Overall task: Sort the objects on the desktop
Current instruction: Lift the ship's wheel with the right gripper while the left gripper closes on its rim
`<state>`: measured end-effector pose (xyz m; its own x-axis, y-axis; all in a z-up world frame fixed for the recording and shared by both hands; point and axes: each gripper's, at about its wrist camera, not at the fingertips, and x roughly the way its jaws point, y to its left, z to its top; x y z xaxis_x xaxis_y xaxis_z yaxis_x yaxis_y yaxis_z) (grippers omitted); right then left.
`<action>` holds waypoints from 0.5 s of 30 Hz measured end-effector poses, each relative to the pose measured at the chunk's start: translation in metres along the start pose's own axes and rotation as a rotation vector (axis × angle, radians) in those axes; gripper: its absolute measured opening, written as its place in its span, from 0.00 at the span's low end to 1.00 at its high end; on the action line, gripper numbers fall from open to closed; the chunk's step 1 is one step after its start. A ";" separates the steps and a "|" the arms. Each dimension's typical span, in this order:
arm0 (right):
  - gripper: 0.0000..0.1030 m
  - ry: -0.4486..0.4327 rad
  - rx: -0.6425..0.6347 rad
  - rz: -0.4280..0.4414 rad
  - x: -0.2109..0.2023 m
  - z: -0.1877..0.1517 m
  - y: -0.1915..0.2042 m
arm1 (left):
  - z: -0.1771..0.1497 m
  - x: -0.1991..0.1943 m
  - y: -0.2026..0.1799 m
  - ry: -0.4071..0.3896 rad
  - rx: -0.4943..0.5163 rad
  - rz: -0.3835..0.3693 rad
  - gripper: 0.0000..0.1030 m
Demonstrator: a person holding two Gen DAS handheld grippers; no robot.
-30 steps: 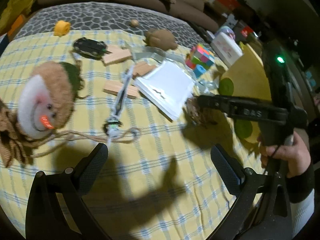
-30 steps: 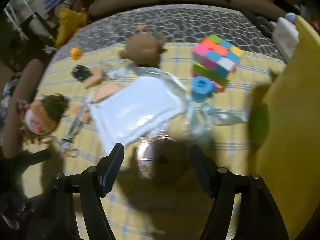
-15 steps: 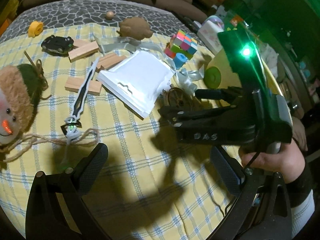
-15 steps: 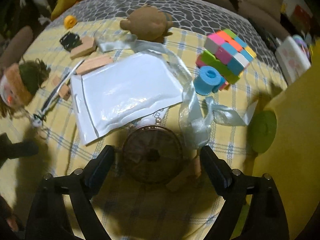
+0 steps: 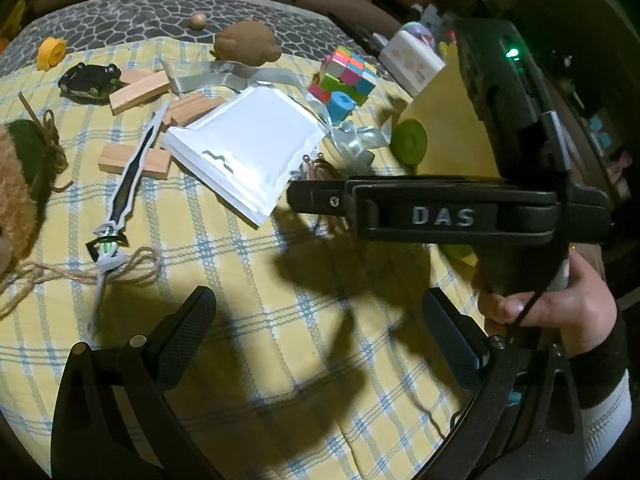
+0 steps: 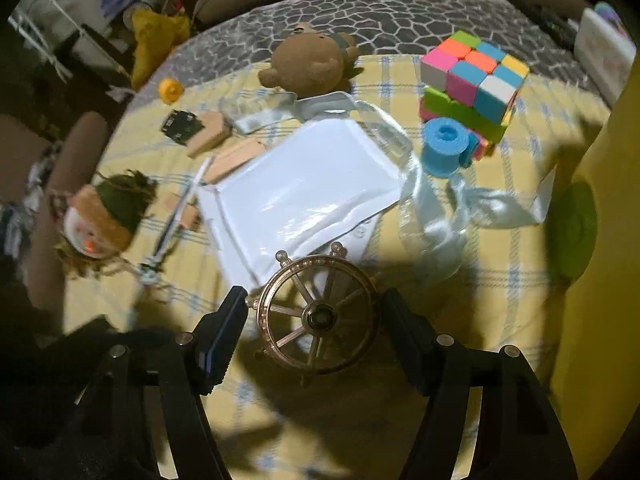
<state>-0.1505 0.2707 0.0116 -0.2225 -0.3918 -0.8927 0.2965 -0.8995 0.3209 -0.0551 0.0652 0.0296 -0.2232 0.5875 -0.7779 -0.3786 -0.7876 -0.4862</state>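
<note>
Yellow checked cloth point(image 6: 500, 320) covers the work surface, grey patterned cover beyond its far edge. Yellow bin point(image 6: 600, 220) walls off the right side. White pouch point(image 6: 304, 196) lies mid-cloth, its near corner just behind the wheel point(image 6: 318, 314); ribbon point(image 6: 436, 224) trails right of it. Cube point(image 6: 472, 84) and blue spool point(image 6: 444, 146) sit further back, well apart from the wheel. Bare cloth in front of the left gripper point(image 5: 316, 336), jaws wide, nothing between them. Right gripper point(image 6: 316, 320) straddles the wheel and is closing; pads not visibly pressing yet. Wheel: copper-toned, spoked, knobbed rim, flat on cloth.
</note>
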 end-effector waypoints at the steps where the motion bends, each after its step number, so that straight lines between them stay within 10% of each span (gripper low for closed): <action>1: 0.68 0.003 0.007 0.028 0.000 -0.001 0.004 | 0.000 0.001 0.000 -0.004 -0.002 -0.001 1.00; 5: 0.68 0.010 0.023 0.120 -0.003 -0.006 0.015 | 0.001 0.000 -0.001 -0.046 0.000 0.012 0.95; 9: 0.68 0.022 0.031 0.181 -0.001 -0.009 0.025 | 0.001 0.005 0.004 -0.034 0.007 0.023 0.47; 15: 0.68 0.038 0.029 0.226 0.003 -0.011 0.033 | 0.001 0.003 0.020 -0.056 -0.025 0.046 0.30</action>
<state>-0.1308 0.2426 0.0162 -0.1179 -0.5766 -0.8085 0.3074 -0.7953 0.5224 -0.0648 0.0512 0.0178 -0.2902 0.5593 -0.7765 -0.3446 -0.8180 -0.4605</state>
